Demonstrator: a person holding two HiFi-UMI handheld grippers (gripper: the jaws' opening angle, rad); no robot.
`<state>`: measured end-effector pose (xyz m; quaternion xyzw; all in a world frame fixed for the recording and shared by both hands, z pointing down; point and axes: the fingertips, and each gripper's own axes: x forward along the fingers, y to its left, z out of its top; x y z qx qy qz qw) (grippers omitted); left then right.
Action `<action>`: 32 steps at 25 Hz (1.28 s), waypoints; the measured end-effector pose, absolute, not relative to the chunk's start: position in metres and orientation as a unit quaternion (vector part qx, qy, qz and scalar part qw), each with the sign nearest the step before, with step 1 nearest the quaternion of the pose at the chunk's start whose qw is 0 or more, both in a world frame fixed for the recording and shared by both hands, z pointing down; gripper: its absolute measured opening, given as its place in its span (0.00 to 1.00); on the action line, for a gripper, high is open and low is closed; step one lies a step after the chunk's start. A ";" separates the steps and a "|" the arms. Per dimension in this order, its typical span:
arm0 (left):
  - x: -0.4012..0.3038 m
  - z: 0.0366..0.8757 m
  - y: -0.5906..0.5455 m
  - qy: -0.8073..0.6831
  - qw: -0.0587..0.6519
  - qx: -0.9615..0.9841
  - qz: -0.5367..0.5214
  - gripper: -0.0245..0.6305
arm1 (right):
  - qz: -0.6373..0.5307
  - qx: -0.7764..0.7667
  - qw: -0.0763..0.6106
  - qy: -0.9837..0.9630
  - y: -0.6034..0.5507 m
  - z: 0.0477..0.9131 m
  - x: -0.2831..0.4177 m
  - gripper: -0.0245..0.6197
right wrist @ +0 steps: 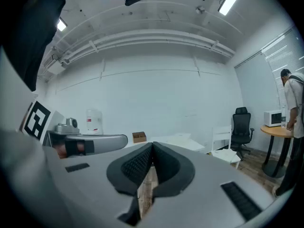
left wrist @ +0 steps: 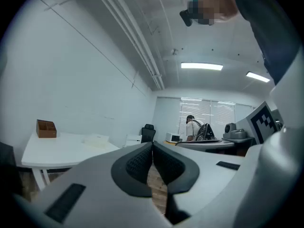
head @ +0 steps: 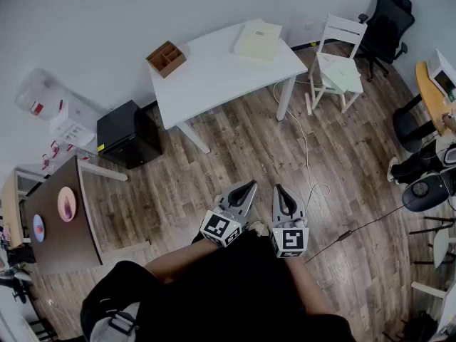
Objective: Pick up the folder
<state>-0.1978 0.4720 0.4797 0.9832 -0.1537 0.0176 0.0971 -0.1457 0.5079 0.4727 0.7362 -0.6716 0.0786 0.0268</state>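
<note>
Step in hand: approach not yet started; the person is standing on the wood floor, well apart from the white table [head: 214, 77].
Folder [head: 258, 40]: is lying flat on the far right end of the white table, near the corner beside the white chair [head: 338, 63]. A wooden box [head: 166, 58] is sitting at the opposite end, well apart from it.
Left gripper [head: 249, 186]: its jaws are pressing together and gripping nothing; only floor is showing past them in the left gripper view.
Right gripper [head: 278, 189]: its jaws are likewise meeting pad to pad, and it is empty.
Pose: both grippers are being held close in front of the body, side by side and near each other, pointing roughly level toward the table. The forearms are tucked in.
Doing it well (judgement): the jaws need spreading before the reach, not at the folder. The folder looks thin and flush with the tabletop, so a straight-down pinch is likely to skid. Coming in low at the edge nearest the table rim looks better, with one jaw sliding under and one over.
Second gripper (judgement): it could be steadying or nudging the folder toward the rim.
Hazard (judgement): a cable [head: 306, 148] is trailing across the floor between the person and the table; the chair is crowding the folder's corner.
</note>
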 end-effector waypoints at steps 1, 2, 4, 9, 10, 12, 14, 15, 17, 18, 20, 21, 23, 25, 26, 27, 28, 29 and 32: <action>-0.196 0.481 0.474 -0.153 0.099 0.983 0.019 0.06 | 0.081 0.737 0.027 -0.670 0.509 0.475 -0.143 0.09; -0.194 0.482 0.475 -0.151 0.102 0.983 0.021 0.06 | 0.083 0.738 0.028 -0.669 0.510 0.477 -0.141 0.09; -0.190 0.484 0.477 -0.147 0.104 0.983 0.024 0.06 | 0.088 0.740 0.029 -0.667 0.512 0.482 -0.136 0.09; -0.179 0.492 0.466 -0.137 0.113 0.984 0.029 0.06 | 0.102 0.732 -0.033 -0.672 0.505 0.480 -0.124 0.09; -0.176 0.494 0.462 -0.135 0.116 0.984 0.031 0.06 | 0.102 0.732 -0.037 -0.672 0.502 0.481 -0.121 0.09; -0.169 0.498 0.452 -0.131 0.123 0.983 0.033 0.06 | 0.102 0.733 -0.036 -0.672 0.492 0.485 -0.115 0.09; -0.158 0.502 0.438 -0.126 0.127 0.983 0.032 0.06 | 0.105 0.731 -0.031 -0.674 0.477 0.488 -0.110 0.09; -0.151 0.504 0.429 -0.122 0.129 0.984 0.031 0.06 | 0.104 0.730 -0.028 -0.675 0.468 0.489 -0.106 0.09; -0.135 0.507 0.410 -0.113 0.134 0.984 0.028 0.06 | 0.099 0.732 -0.018 -0.674 0.450 0.490 -0.096 0.09; -0.128 0.508 0.400 -0.110 0.138 0.984 0.026 0.06 | 0.097 0.734 -0.012 -0.672 0.440 0.490 -0.090 0.09; -0.113 0.510 0.374 -0.110 0.148 0.982 0.024 0.06 | 0.097 0.739 0.000 -0.667 0.416 0.493 -0.075 0.09; -0.106 0.513 0.358 -0.115 0.156 0.981 0.025 0.06 | 0.100 0.741 0.005 -0.664 0.402 0.495 -0.067 0.09; -0.091 0.515 0.320 -0.123 0.172 0.977 0.026 0.06 | 0.108 0.742 0.016 -0.662 0.370 0.501 -0.051 0.09; -0.075 0.511 0.280 -0.132 0.179 0.975 0.017 0.06 | 0.107 0.742 0.029 -0.661 0.333 0.504 -0.034 0.09; -0.068 0.509 0.259 -0.137 0.179 0.974 0.011 0.06 | 0.102 0.743 0.036 -0.661 0.314 0.503 -0.026 0.09; -0.063 0.506 0.238 -0.143 0.180 0.973 0.007 0.06 | 0.097 0.745 0.041 -0.659 0.295 0.501 -0.019 0.09; -0.059 0.503 0.218 -0.148 0.180 0.972 0.005 0.06 | 0.094 0.747 0.043 -0.656 0.277 0.499 -0.012 0.09; -0.057 0.500 0.199 -0.151 0.181 0.972 0.004 0.06 | 0.096 0.751 0.043 -0.652 0.260 0.497 -0.005 0.09; -0.052 0.493 0.151 -0.154 0.177 0.972 0.001 0.06 | 0.105 0.751 0.040 -0.650 0.209 0.495 0.006 0.09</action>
